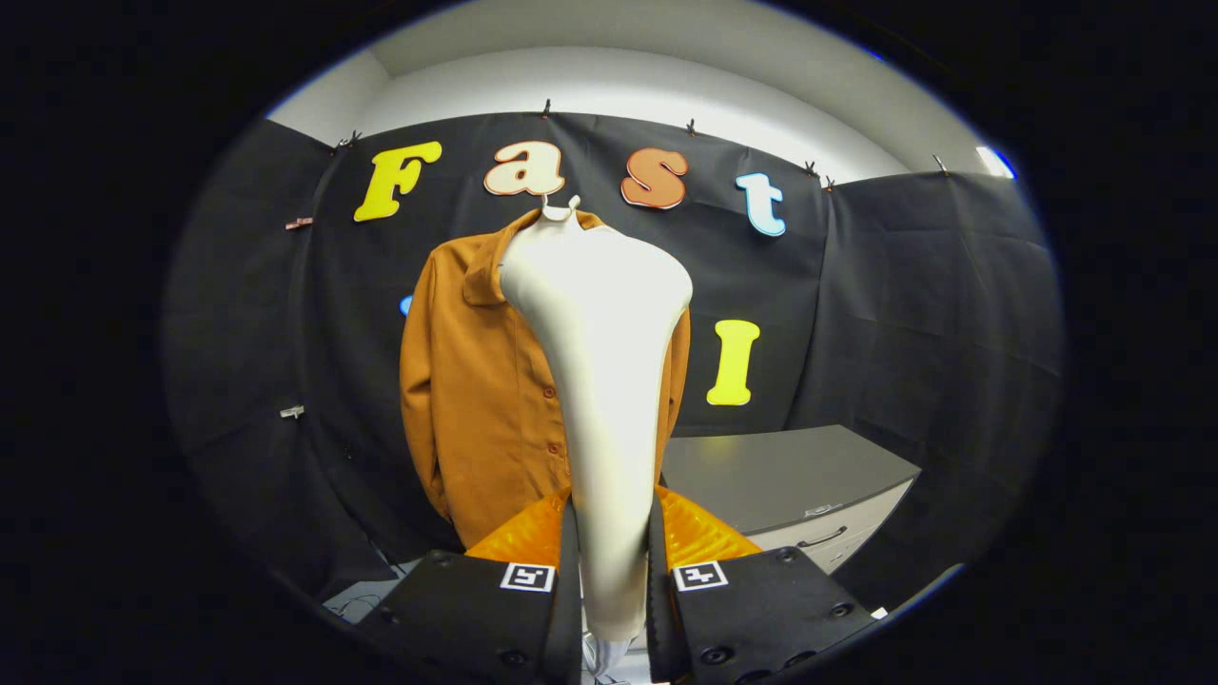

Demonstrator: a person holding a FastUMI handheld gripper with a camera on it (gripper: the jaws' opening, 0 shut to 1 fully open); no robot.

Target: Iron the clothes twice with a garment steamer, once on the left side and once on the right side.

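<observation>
1. Left of the garment steamer point(601, 381), an orange-brown shirt point(481, 400) hangs on a hanger point(559, 207) against the black cloth wall, buttons running down its front (collar up by the steamer's head).
2. The garment steamer, cream and upright, stands straight ahead of the shirt, its wide head covering the shirt's right half and its narrow handle reaching down.
3. The gripper point(610, 561) is clamped on the steamer's handle, one finger pressing either side.
4. Right of the steamer and lower than its head, a grey cabinet point(790, 485) with a drawer handle sits beside the wall.
</observation>
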